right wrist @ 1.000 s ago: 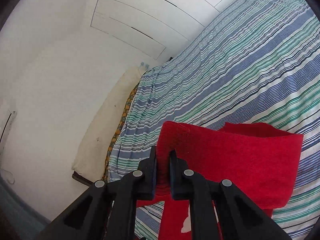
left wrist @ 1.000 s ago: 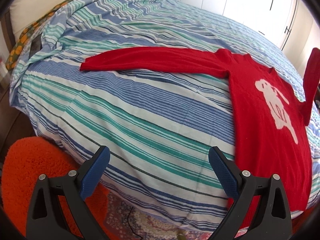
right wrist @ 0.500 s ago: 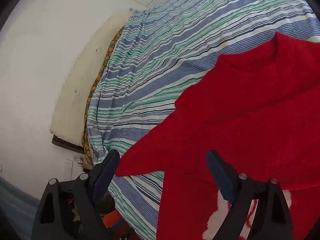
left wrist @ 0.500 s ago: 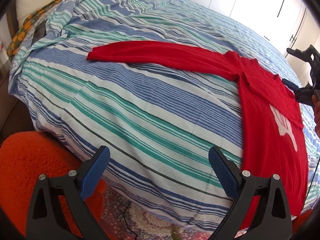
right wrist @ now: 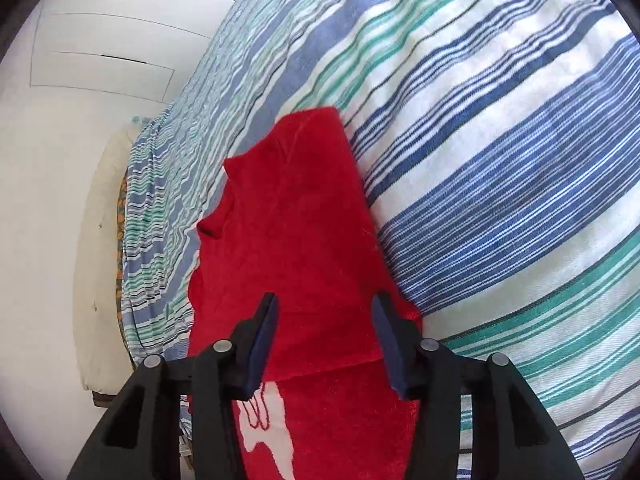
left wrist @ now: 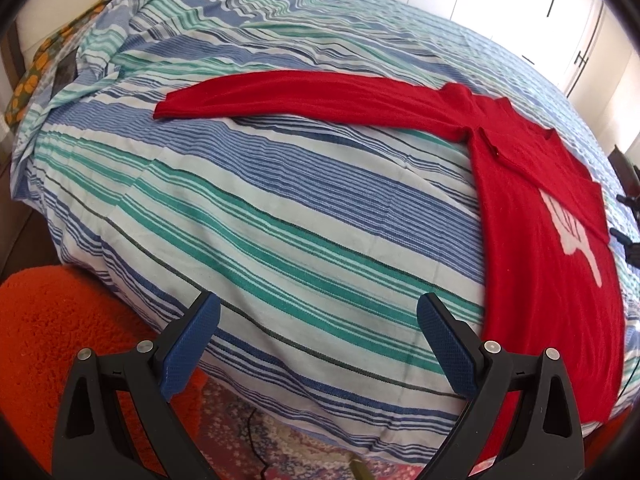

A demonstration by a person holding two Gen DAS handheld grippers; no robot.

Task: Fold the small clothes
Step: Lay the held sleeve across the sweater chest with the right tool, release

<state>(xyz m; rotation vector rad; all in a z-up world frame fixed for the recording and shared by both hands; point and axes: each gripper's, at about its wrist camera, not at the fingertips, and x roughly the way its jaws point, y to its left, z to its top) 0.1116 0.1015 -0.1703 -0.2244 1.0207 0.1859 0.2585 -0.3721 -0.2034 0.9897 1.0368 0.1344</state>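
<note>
One striped bedspread (left wrist: 280, 216) fills most of both views — blue, green and white bands over a bed; on it lies the red sweater (left wrist: 532, 216), flat, one sleeve (left wrist: 304, 96) stretched out straight to the side, the other sleeve (right wrist: 316, 216) folded across the chest over what seems a white motif (right wrist: 264, 420), half hidden; an orange rug (left wrist: 60, 328) sits beside the bed; the left gripper (left wrist: 318, 344) hangs spread wide, holding nothing; the right gripper (right wrist: 324, 340) hovers over the folded sleeve, jaws apart — released.

One red sweater (left wrist: 536, 216), one striped bedspread (left wrist: 280, 208), one orange rug (left wrist: 60, 320), two tongs.
</note>
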